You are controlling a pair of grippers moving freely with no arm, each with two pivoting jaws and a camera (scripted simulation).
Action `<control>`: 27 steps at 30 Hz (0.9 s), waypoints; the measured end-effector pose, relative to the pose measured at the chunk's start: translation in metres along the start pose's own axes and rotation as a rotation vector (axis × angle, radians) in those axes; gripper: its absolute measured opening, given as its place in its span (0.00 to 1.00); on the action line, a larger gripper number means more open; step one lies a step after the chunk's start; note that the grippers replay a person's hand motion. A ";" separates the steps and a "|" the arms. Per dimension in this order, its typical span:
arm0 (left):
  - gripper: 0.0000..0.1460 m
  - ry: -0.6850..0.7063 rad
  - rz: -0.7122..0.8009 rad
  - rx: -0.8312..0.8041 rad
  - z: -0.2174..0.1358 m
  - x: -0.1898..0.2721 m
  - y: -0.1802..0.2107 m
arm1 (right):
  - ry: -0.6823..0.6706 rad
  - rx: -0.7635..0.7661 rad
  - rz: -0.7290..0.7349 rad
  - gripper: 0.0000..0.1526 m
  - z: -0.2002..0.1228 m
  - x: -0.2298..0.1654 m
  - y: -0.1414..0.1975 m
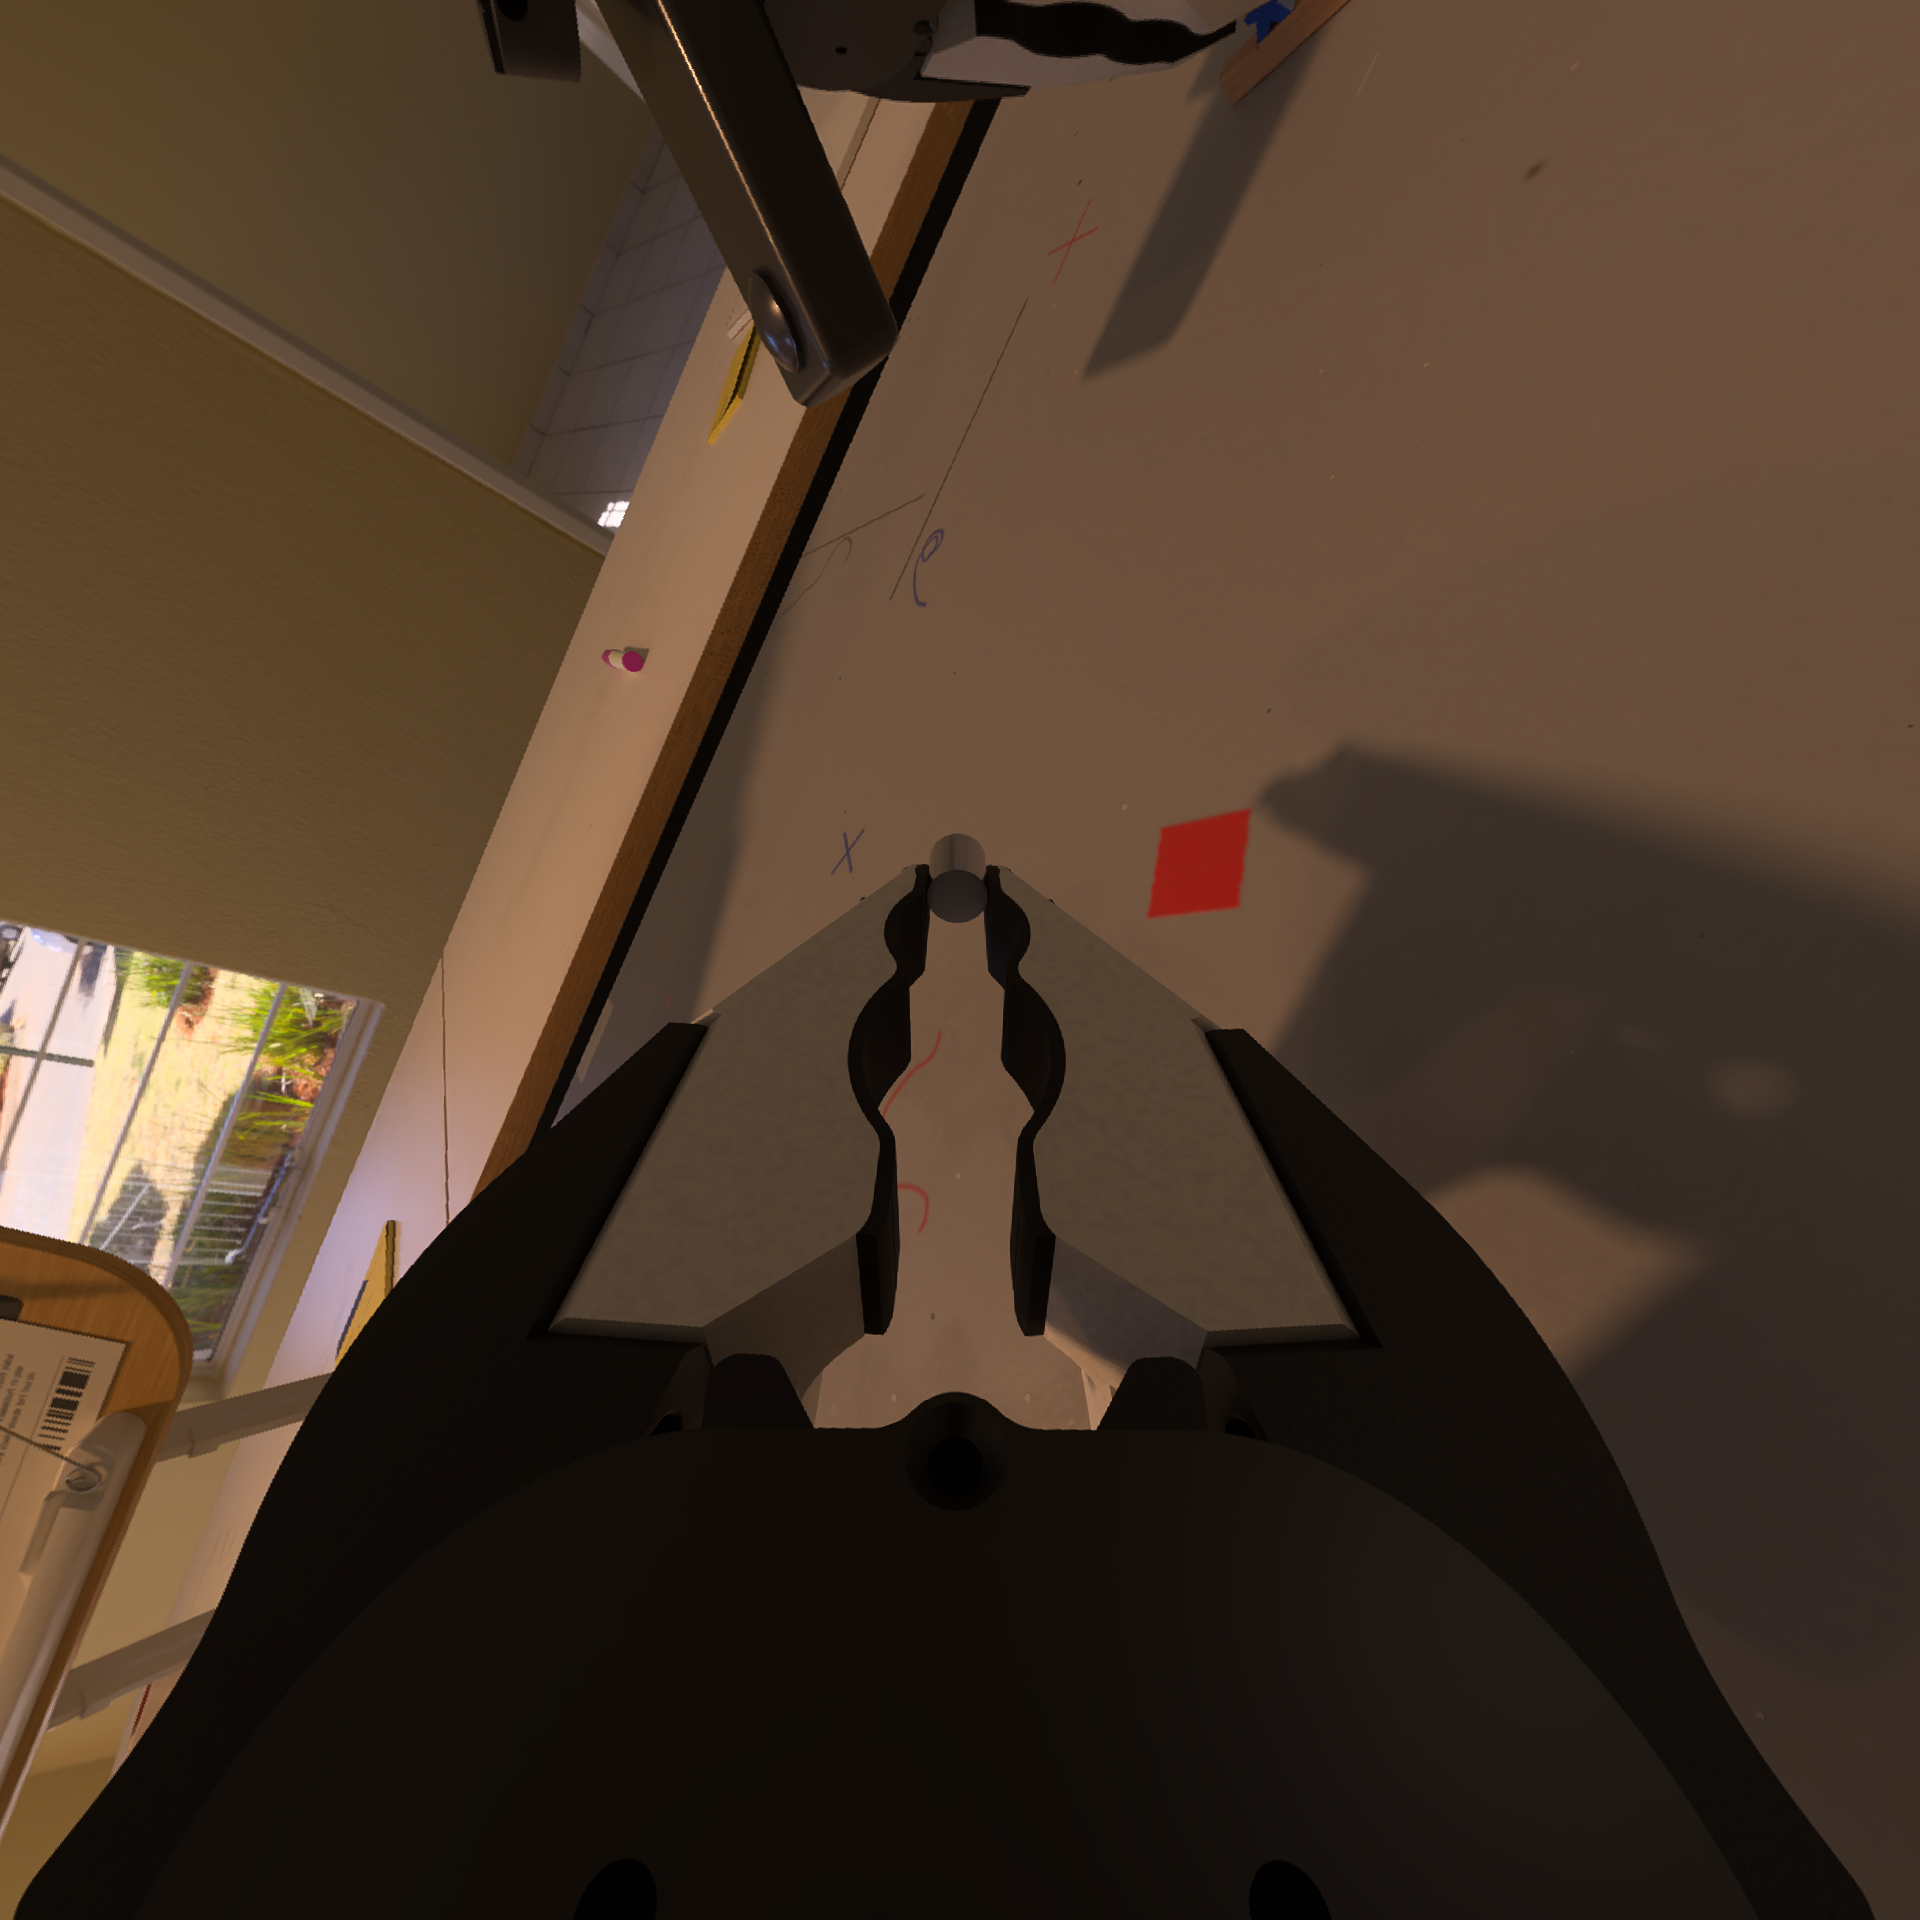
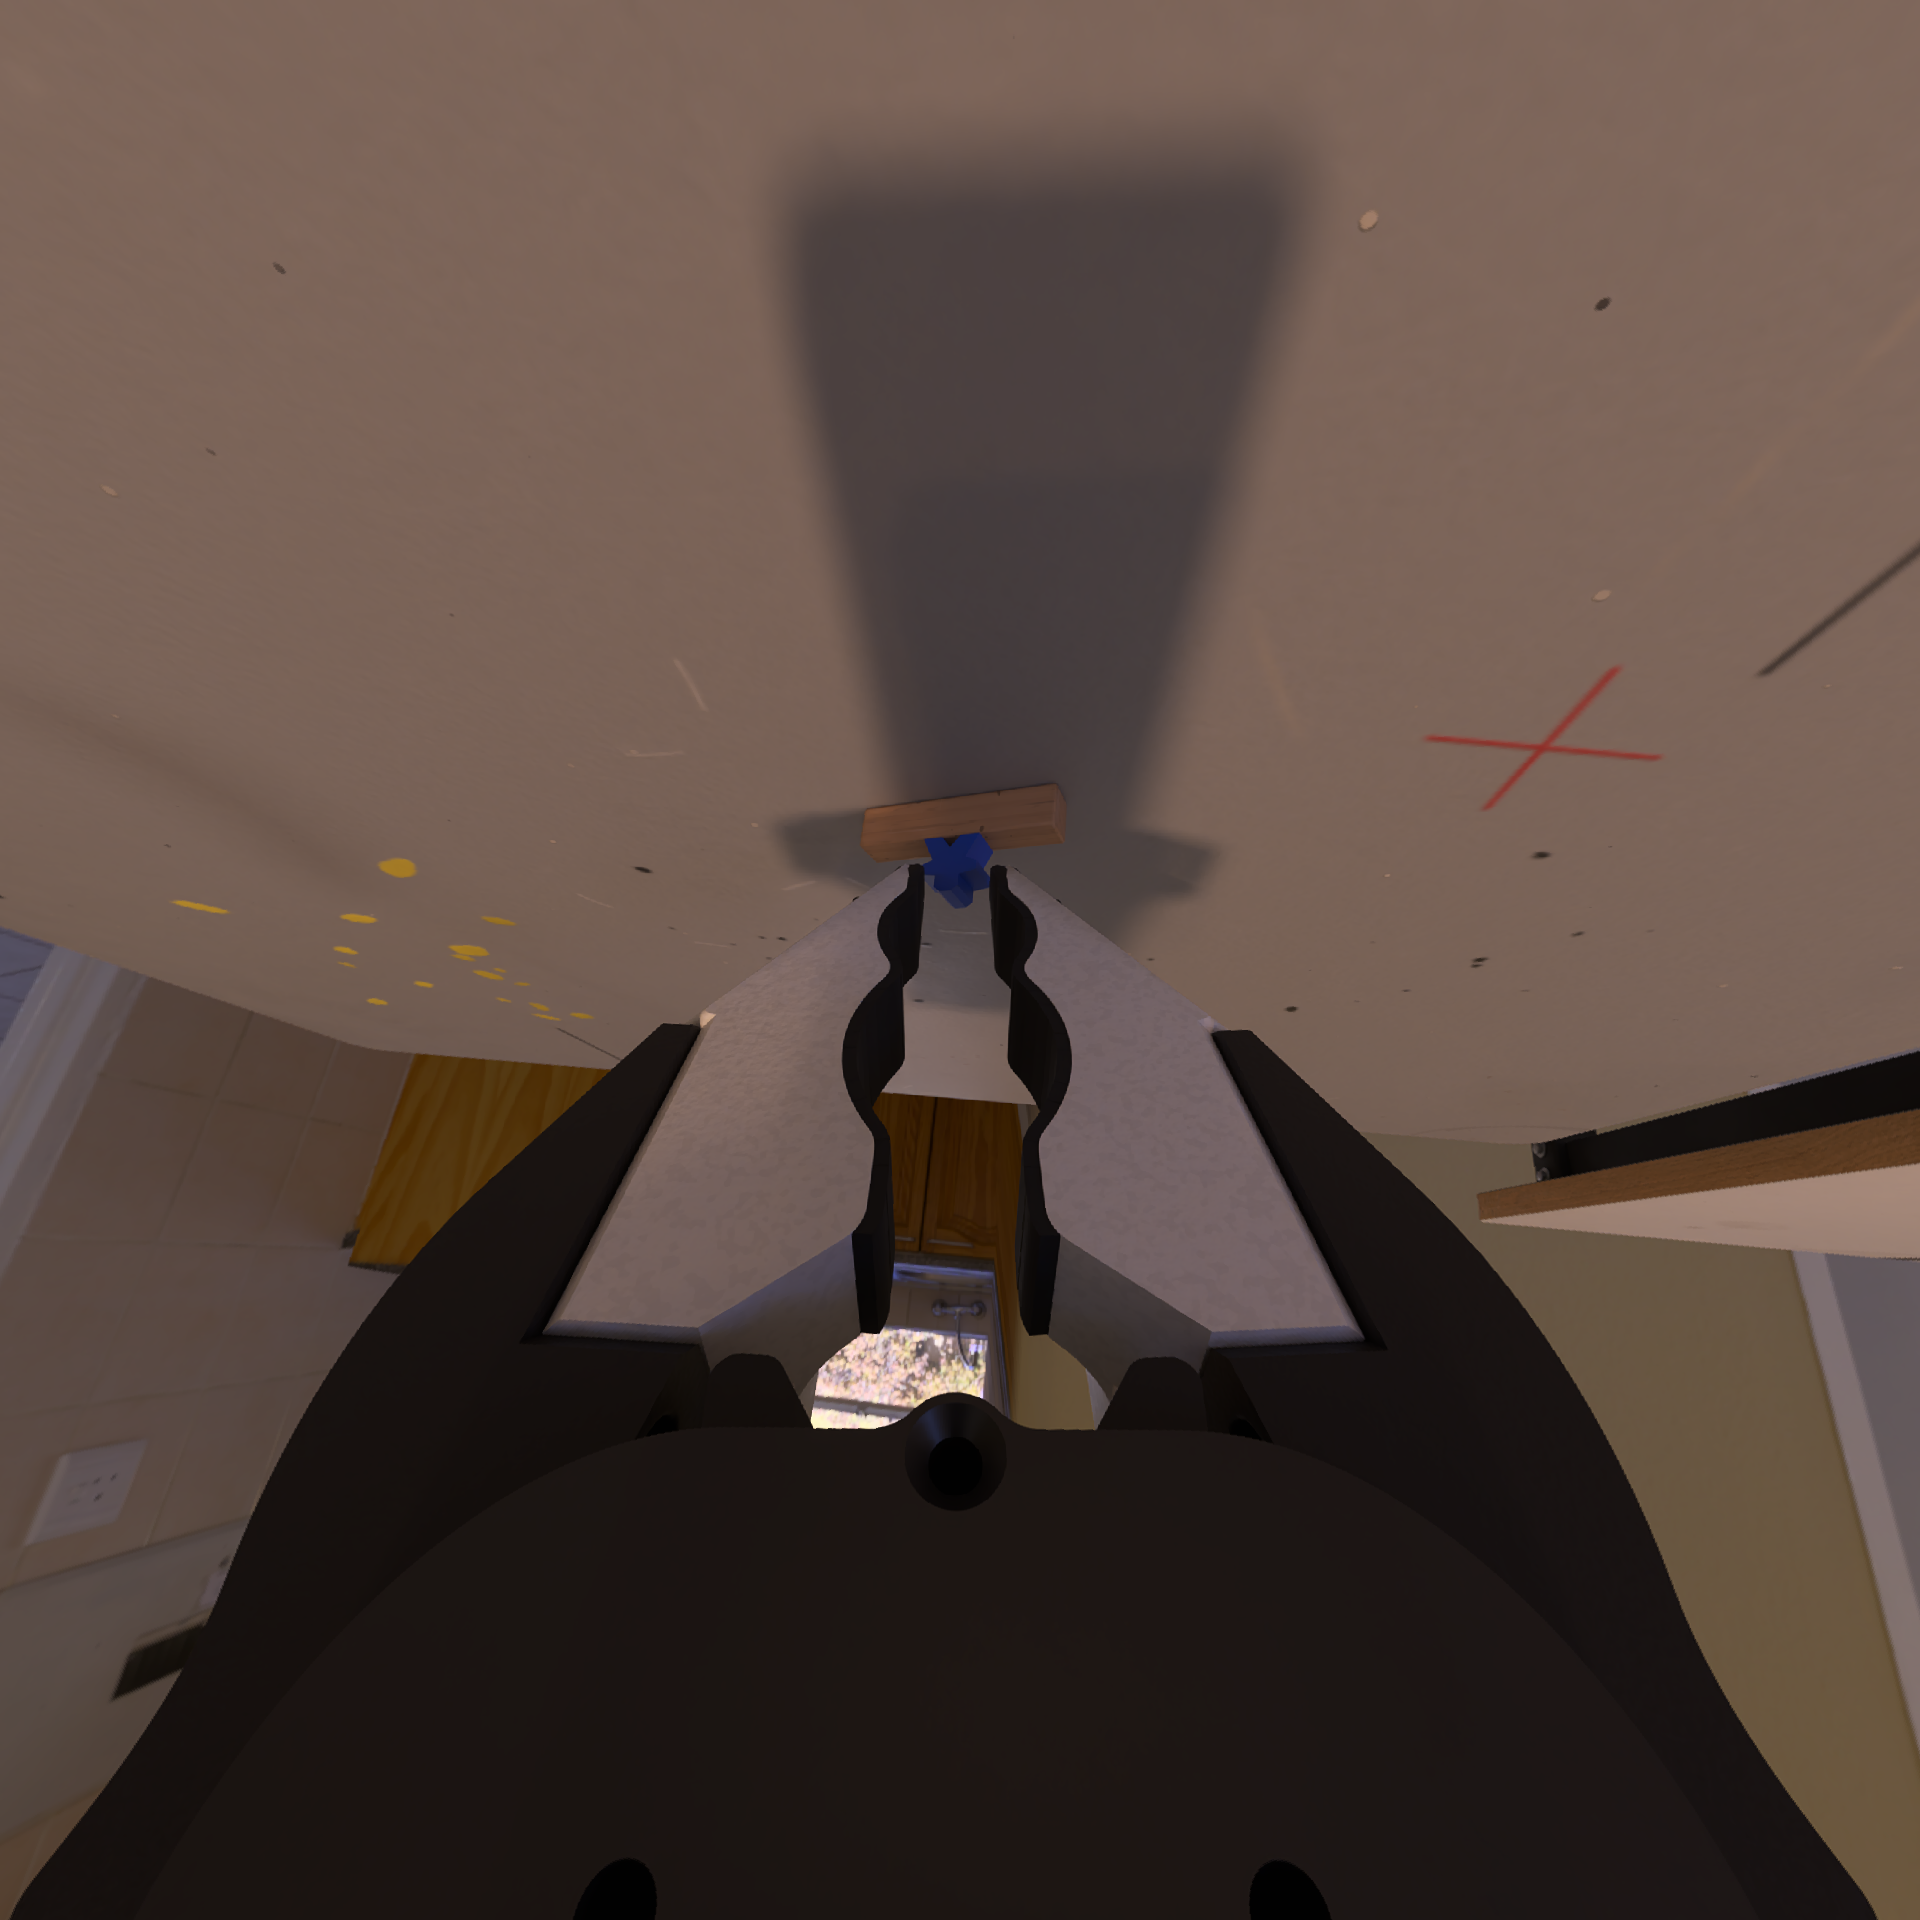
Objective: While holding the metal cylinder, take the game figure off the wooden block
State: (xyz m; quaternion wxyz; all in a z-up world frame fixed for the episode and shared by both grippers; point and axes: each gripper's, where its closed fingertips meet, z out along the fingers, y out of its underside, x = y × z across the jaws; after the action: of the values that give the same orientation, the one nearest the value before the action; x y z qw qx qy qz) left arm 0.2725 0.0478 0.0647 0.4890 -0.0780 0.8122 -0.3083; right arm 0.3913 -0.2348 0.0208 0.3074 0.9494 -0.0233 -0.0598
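In the left wrist view my left gripper (image 1: 956, 881) is shut on the short grey metal cylinder (image 1: 957, 898), gripped at the fingertips just above the beige table (image 1: 1455, 520). In the right wrist view my right gripper (image 2: 956, 878) has its fingertips closed around the blue game figure (image 2: 957, 860). The figure sits against the small wooden block (image 2: 966, 819) lying on the table. The block (image 1: 1283, 57) and part of the right gripper's body (image 1: 883, 52) also show at the top edge of the left wrist view.
A red square patch (image 1: 1198, 862) lies on the table just right of the cylinder. The table's wooden edge (image 1: 790, 540) runs diagonally on the left. Pen crosses (image 2: 1543, 743) and yellow paint spots (image 2: 457, 945) mark the surface. A board's edge (image 2: 1714, 1184) juts in at the right.
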 end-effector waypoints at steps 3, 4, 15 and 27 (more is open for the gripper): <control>0.07 -0.002 0.001 0.000 0.000 0.000 0.000 | 0.028 0.061 0.005 0.09 -0.006 0.002 -0.002; 0.07 -0.003 0.000 0.000 -0.001 -0.001 0.000 | 0.051 0.113 0.015 0.10 -0.011 0.004 -0.002; 0.07 -0.045 -0.040 0.062 -0.007 -0.009 -0.012 | -0.046 1.004 0.369 0.15 -0.044 -0.003 0.017; 0.07 -0.026 -0.074 0.101 -0.011 -0.009 -0.017 | 0.289 0.766 0.164 0.11 -0.037 0.001 0.008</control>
State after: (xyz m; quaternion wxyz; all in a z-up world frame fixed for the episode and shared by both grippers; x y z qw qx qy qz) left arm 0.2649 0.0420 0.0846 0.4911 -0.0872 0.7857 -0.3658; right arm 0.3966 -0.2194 0.0554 -0.0641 0.9888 -0.0757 0.1118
